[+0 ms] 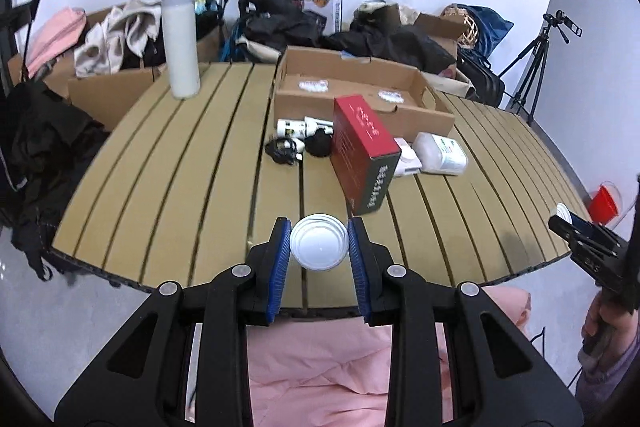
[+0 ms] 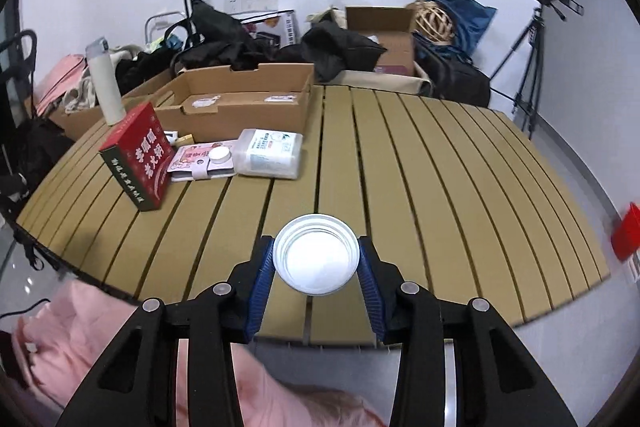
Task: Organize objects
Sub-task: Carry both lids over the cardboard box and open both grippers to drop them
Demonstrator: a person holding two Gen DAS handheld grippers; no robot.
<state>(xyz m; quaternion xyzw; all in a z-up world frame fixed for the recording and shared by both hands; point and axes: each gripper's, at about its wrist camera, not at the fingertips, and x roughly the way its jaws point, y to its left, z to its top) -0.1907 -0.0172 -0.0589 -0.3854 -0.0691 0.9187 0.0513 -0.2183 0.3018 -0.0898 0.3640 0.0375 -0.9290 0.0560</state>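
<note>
Both claws are loaded and held above the near edge of the slatted worktop (image 1: 180, 155). The left claw (image 1: 319, 247) is closed narrowly on a small white round container (image 1: 319, 242), blue pads pressing its sides; from this end-on view it reads as a lid or base, which one cannot be told. The right claw (image 2: 316, 259) stands somewhat wider, clamped on an open white cup (image 2: 316, 254) seen from above, rim toward the camera. In the left view the right claw shows at the far right edge with the cup's rim just visible.

Still loose on the worktop: a red carton (image 1: 362, 147) tilted on edge, a pink-and-white packet (image 2: 202, 159) just beside it, a clear plastic box with a printed label (image 2: 270, 153) touching that packet, a white bottle lying down (image 1: 298, 127), and a dark tangle of cord (image 1: 282, 149) near it. A tall white flask (image 1: 180, 43) stands upright, well apart at the far left.

The shallow cardboard tray (image 1: 400, 115) behind the cluster looks the likely destination; it holds only a couple of small pale items. Judged from this, sorting is early: two pieces are lifted and most remain unplaced.
</note>
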